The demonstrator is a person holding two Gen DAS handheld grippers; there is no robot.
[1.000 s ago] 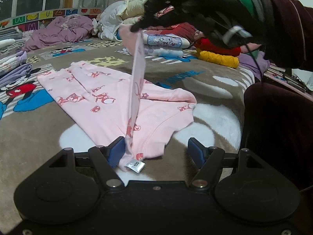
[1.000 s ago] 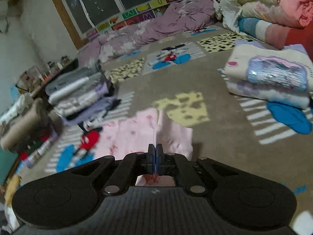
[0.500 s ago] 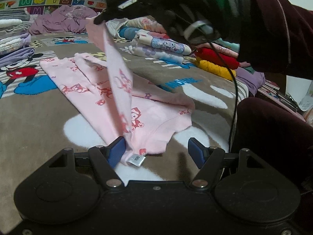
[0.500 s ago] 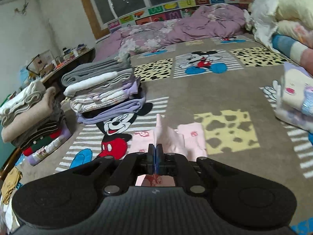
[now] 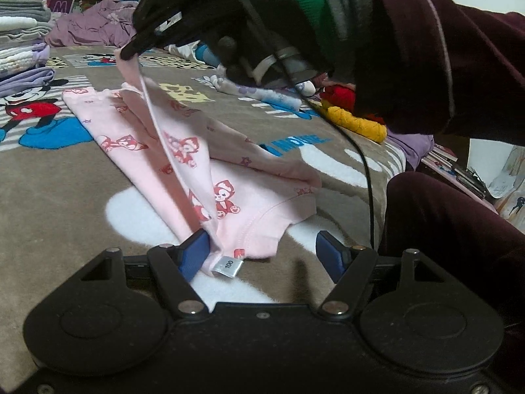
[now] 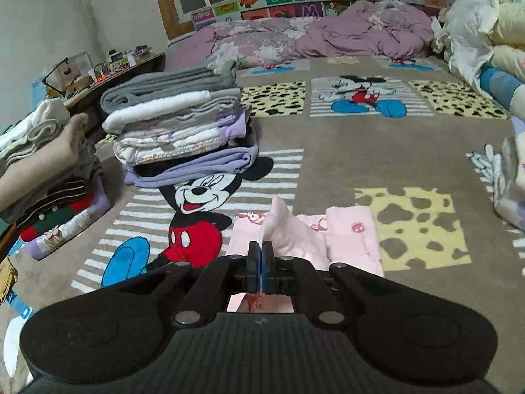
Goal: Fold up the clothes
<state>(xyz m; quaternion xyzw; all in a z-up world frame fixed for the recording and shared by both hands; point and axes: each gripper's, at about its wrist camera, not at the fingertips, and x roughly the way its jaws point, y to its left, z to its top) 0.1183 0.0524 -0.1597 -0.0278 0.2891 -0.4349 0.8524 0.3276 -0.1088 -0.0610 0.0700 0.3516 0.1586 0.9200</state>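
Note:
A pink garment (image 5: 249, 203) with red bear prints lies flat on the cartoon blanket (image 5: 59, 197). My left gripper (image 5: 262, 252) is open at its near hem. The left pad (image 5: 197, 252) sits beside the hem and its white size label (image 5: 228, 266), and nothing is squeezed. A gloved hand holds my right gripper (image 5: 126, 53) above the garment, shut on a strip of the pink fabric that stretches taut down to the hem. In the right wrist view the right gripper (image 6: 262, 259) is shut on a raised pink fold, with the pink garment (image 6: 351, 233) lying just beyond.
Two stacks of folded clothes (image 6: 177, 131) (image 6: 49, 180) stand at the left. Purple bedding (image 6: 328, 36) lies at the back. Rolled and piled clothes (image 5: 357, 121) sit on the right. The person's knee (image 5: 443, 223) and a black cable (image 5: 367, 177) are close on the right.
The right gripper has carried the lifted pink fabric leftwards across the garment, so the strip now slants left. The left gripper has stayed open at the hem.

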